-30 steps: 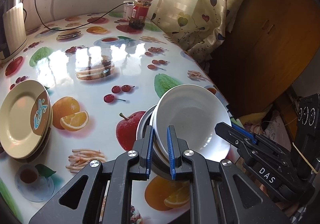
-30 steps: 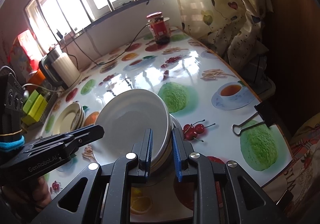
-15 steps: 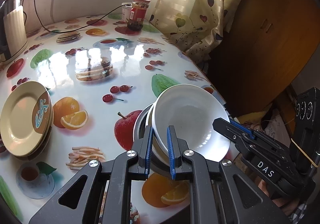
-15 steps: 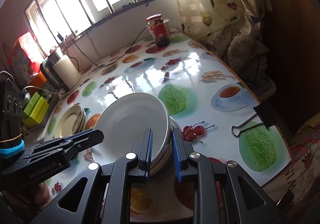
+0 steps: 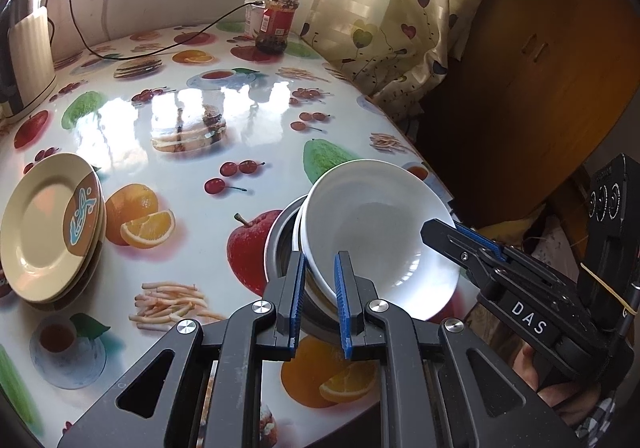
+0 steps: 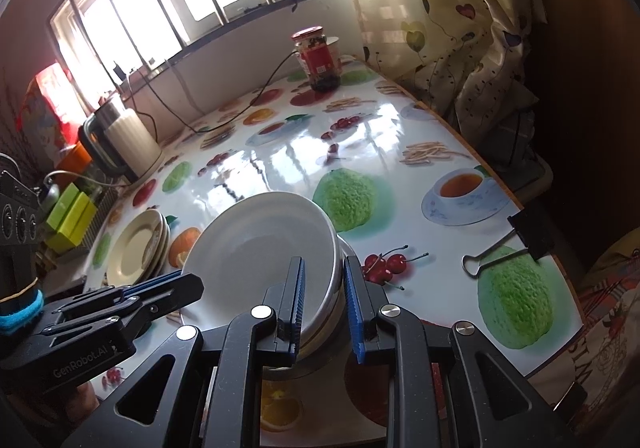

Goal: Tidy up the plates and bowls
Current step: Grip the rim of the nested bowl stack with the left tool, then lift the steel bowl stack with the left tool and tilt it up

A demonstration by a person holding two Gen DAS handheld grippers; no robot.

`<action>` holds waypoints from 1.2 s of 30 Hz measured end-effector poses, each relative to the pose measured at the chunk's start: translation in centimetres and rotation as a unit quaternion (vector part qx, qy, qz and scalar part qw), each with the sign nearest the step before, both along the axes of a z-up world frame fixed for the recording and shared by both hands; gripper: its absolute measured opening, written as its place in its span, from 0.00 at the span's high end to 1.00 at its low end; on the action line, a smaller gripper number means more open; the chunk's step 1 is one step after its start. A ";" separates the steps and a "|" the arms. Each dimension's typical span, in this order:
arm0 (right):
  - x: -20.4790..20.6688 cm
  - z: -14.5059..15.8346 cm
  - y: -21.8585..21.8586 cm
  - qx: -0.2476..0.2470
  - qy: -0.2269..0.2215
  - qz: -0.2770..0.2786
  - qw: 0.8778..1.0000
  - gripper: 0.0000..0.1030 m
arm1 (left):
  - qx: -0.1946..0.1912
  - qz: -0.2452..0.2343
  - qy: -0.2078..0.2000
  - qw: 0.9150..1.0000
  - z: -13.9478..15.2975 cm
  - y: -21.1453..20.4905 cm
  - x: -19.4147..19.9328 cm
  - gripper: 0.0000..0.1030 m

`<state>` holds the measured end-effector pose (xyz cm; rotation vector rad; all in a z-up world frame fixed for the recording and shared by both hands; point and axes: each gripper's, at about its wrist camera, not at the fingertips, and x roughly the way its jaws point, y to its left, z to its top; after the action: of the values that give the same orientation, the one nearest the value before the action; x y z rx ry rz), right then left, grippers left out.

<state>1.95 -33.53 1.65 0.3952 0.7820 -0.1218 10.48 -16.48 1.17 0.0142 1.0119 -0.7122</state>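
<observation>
Two stacked white bowls (image 5: 376, 224) hang tilted over a steel bowl (image 5: 280, 244) near the table's front edge. My left gripper (image 5: 319, 300) is shut on the near rim of the white bowls. My right gripper (image 6: 323, 310) is shut on their opposite rim; the bowls (image 6: 260, 244) fill the middle of the right wrist view. Each gripper shows in the other's view: the right one (image 5: 460, 240) and the left one (image 6: 180, 284). A stack of beige plates (image 5: 48, 224) lies at the table's left, also seen in the right wrist view (image 6: 136, 252).
The table (image 5: 192, 120) has a glossy fruit-print cover. A red-lidded jar (image 5: 278, 20) and a black cable stand at the back by the window. A white kettle (image 6: 124, 140) is at the back left. A binder clip (image 6: 516, 240) grips the right edge. A curtain (image 5: 392, 16) hangs at right.
Both grippers have raised the white bowls a little out of the steel bowl and tilted them. The grips are unchanged.
</observation>
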 end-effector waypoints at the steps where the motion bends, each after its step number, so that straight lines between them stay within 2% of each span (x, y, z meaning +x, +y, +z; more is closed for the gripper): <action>1: 0.2 0.0 0.0 0.000 0.001 0.001 1.000 0.80 | 0.000 0.000 -0.002 1.000 0.0 0.0 -0.1 0.86; 10: 0.9 -0.1 -0.3 -0.004 0.004 0.004 1.000 0.80 | -0.004 0.001 -0.006 1.000 0.2 0.1 -0.1 0.86; 21: 2.4 1.3 -0.8 -0.025 -0.029 0.010 0.999 0.77 | -0.029 0.017 -0.032 0.999 1.6 0.1 1.8 0.86; 28: 3.9 1.6 -1.0 -0.032 -0.042 0.019 0.998 0.77 | -0.019 0.038 -0.033 0.999 1.1 -0.2 3.5 0.86; 36: 5.4 1.0 -1.1 -0.030 -0.030 0.028 0.999 0.78 | -0.015 0.029 -0.026 0.999 0.4 -0.8 3.8 0.86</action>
<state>7.36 -34.61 2.61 0.3191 0.7274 -0.0806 14.27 -17.27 1.56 -0.0228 0.9484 -0.6704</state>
